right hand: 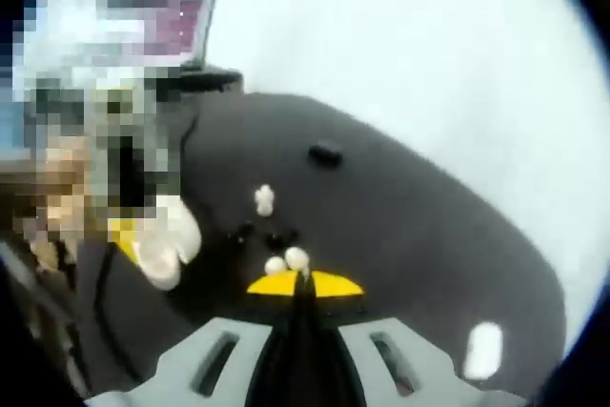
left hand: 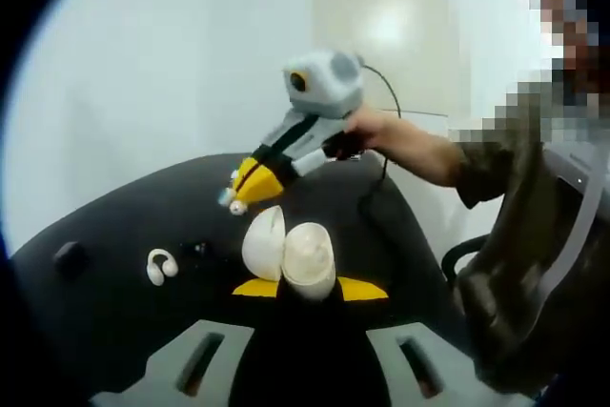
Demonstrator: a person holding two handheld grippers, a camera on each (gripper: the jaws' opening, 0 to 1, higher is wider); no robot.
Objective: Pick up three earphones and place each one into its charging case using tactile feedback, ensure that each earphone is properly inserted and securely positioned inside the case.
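Left gripper [left hand: 310, 288] is clamped on the open white charging case [left hand: 289, 252], lid up between its yellow tips — a white ear-hook earphone [left hand: 160, 265] lies on the black table [left hand: 114, 226] left of the jaws. Right gripper [right hand: 303, 283] has its jaws pressed together, pinching a small white earphone [right hand: 288, 260] at the tips — another white earphone [right hand: 264, 199] sits on the table just beyond them.

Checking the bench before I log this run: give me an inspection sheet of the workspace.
Surface: black table.
Job's things: open white charging case held in left gripper; white earphone pinched in right gripper; another earphone lying loose on table.
Clutter: small black block; white oval object near table edge.
Grippers: both shut on their loads.
Cables: black cable behind right gripper.
Surroundings: white wall, person in dark sleeve.
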